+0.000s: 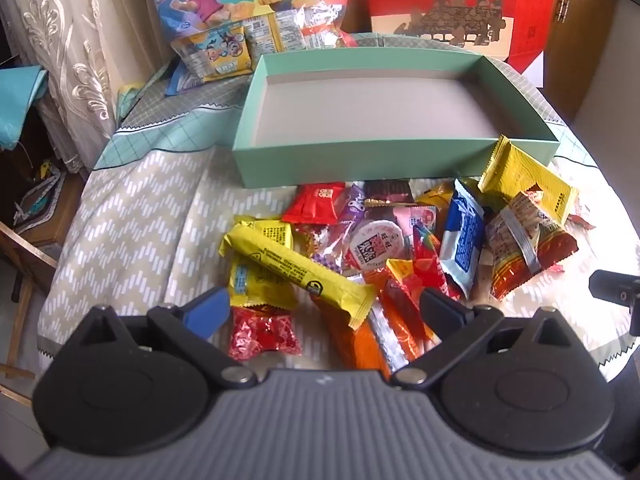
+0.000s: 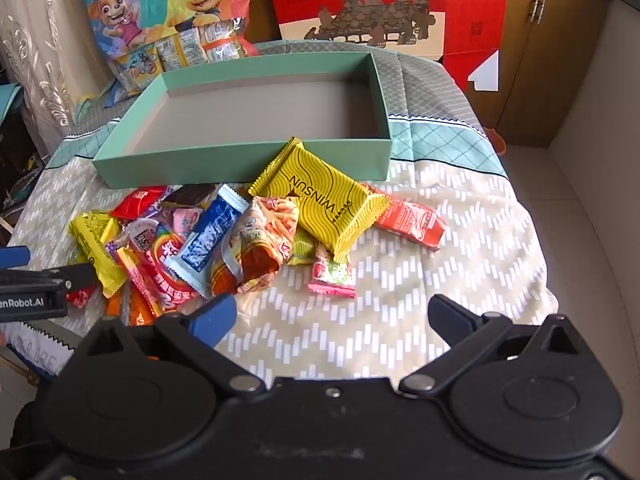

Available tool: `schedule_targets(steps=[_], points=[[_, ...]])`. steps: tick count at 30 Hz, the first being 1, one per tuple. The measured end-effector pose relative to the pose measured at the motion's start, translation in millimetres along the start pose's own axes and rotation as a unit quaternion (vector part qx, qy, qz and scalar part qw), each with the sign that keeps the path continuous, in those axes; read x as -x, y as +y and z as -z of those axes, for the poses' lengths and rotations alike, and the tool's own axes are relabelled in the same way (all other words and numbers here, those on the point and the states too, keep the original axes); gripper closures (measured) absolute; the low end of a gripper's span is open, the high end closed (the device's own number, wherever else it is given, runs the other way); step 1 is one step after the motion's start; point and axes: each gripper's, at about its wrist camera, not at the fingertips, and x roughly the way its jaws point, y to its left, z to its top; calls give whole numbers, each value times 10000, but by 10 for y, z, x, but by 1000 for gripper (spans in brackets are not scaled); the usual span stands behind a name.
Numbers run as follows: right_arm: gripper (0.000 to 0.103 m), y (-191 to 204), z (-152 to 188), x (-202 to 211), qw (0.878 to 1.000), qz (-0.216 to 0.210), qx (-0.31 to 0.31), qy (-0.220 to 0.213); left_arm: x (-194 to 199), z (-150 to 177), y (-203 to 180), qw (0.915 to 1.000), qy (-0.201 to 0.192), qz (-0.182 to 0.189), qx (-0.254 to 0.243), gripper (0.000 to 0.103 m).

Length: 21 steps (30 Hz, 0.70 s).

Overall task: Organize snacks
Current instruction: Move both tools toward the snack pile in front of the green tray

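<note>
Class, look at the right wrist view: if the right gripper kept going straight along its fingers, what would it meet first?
Probably the bare patterned cloth between its open fingers. The small pink wrapped snack lies just beyond, then the yellow packet; depth is hard to judge.

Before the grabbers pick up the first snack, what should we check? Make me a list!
1. Green box has room inside: ok, nothing lies in it.
2. Left gripper open wide: ok, fingers apart and holding nothing.
3. Right gripper open wide: ok, holding nothing, only cloth between its fingers.
4. A snack within easy reach of the left gripper: ok, the long yellow bar lies on top of the pile, just ahead of it.
5. Yellow wavy-line packet clear of the box: not ok, it leans against the front wall.
6. Snacks hidden under the pile: cannot tell.
</note>
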Motion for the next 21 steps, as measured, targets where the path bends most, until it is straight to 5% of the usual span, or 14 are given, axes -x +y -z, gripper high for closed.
schedule_targets(steps=[21], points=[[0,17,17,20,9999,-74,18,96,-22,58,39,9993,265,200,164,0]])
